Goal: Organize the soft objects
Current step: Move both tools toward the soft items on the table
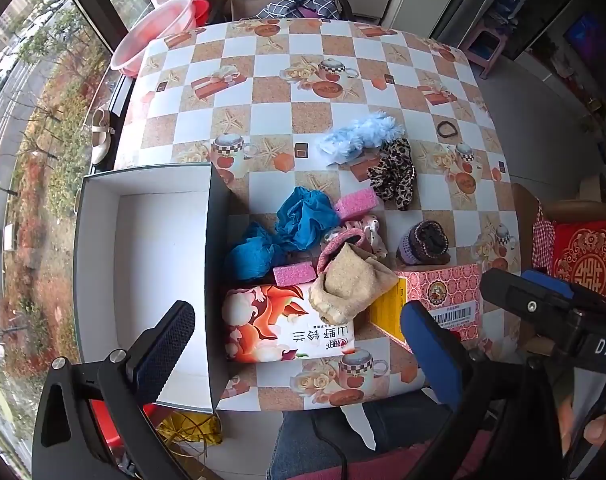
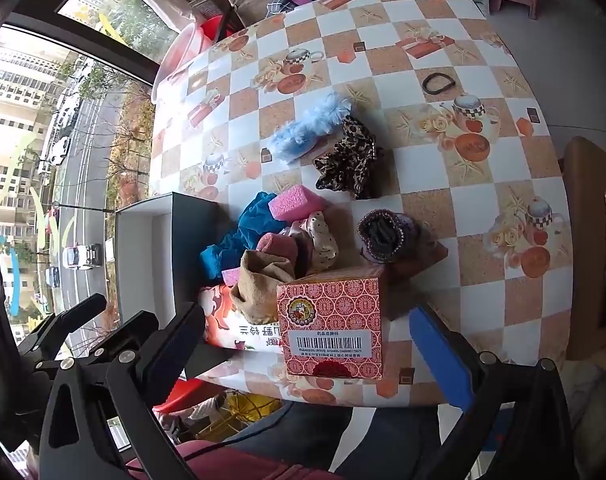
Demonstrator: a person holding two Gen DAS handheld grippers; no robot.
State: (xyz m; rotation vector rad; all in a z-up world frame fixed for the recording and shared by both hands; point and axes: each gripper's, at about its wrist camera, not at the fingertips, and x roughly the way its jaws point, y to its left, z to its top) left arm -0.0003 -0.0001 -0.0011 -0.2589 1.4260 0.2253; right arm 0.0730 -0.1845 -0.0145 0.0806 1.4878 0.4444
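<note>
Soft items lie heaped mid-table: a blue cloth, two pink sponges, a beige sock, a polka-dot scrunchie, a leopard scrunchie, a fluffy light-blue scrunchie and a purple knitted piece. An open white box stands to their left. My left gripper hangs open above a flowered tissue pack, holding nothing. In the right wrist view my right gripper is open too, and a red patterned carton stands between its fingers, untouched.
A black hair tie lies apart at the far right of the checked table. A pink basin and a chair with clothes stand beyond the far edge. The person's legs are at the near edge. A window runs along the left.
</note>
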